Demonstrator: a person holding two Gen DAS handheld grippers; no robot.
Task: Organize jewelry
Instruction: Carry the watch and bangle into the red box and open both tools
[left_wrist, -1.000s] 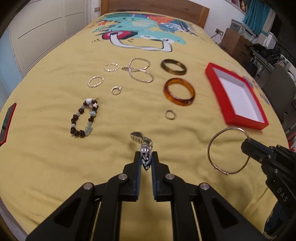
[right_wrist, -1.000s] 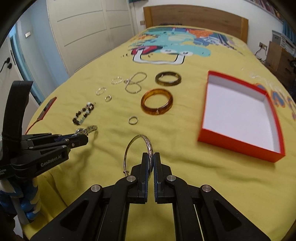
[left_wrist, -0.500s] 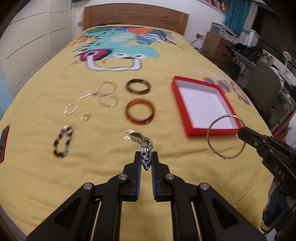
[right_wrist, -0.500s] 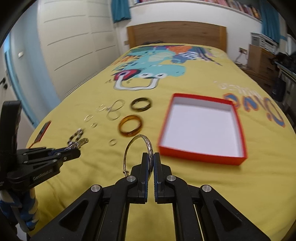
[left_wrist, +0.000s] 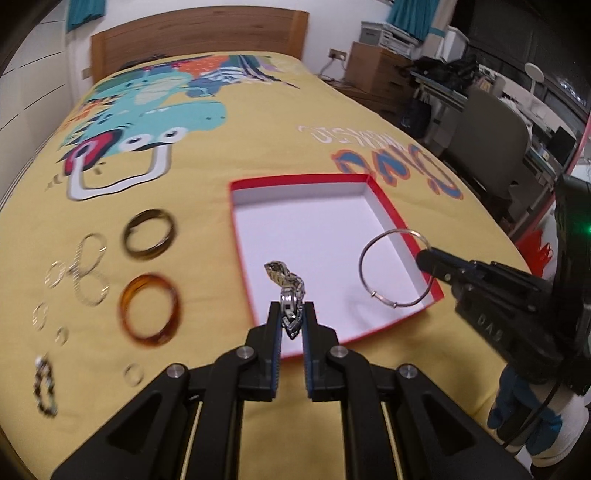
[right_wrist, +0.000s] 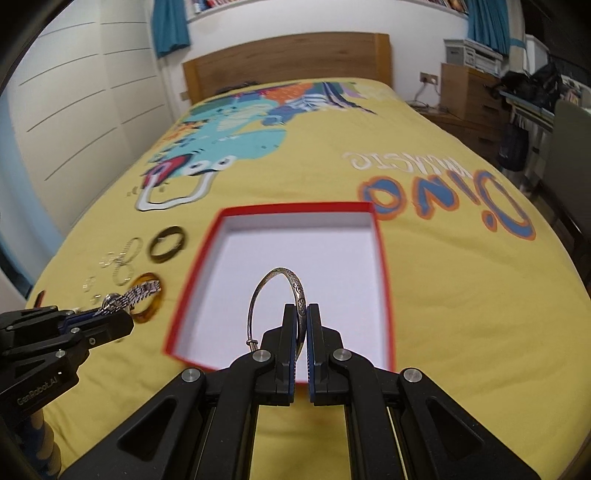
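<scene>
**Both pieces carried over the open box**

The red box (left_wrist: 384, 206) sat right of centre in the left wrist view, its white floor bare. A second earlier it lay off at the right edge of that view; by this moment both grippers had swung across the yellow bedspread (left_wrist: 258, 140) until their loads hung in front of the box's near half. That put two pieces apparently ready for release, probably the next step.

The left gripper (left_wrist: 291, 325) pinched a silver link bracelet (left_wrist: 286, 284), its jaws pressed on the links, the free end curling upward. The right gripper (right_wrist: 302, 325) clamped a thin silver bangle (right_wrist: 275, 280) by its rim, the hoop standing upright. Both pointed steeply downward.

Still on the bedspread, at the left of the frame, lay the amber bangle (left_wrist: 151, 308), the dark bangle (left_wrist: 149, 234), several small silver rings (left_wrist: 88, 273) and a beaded bracelet (left_wrist: 44, 387).
</scene>
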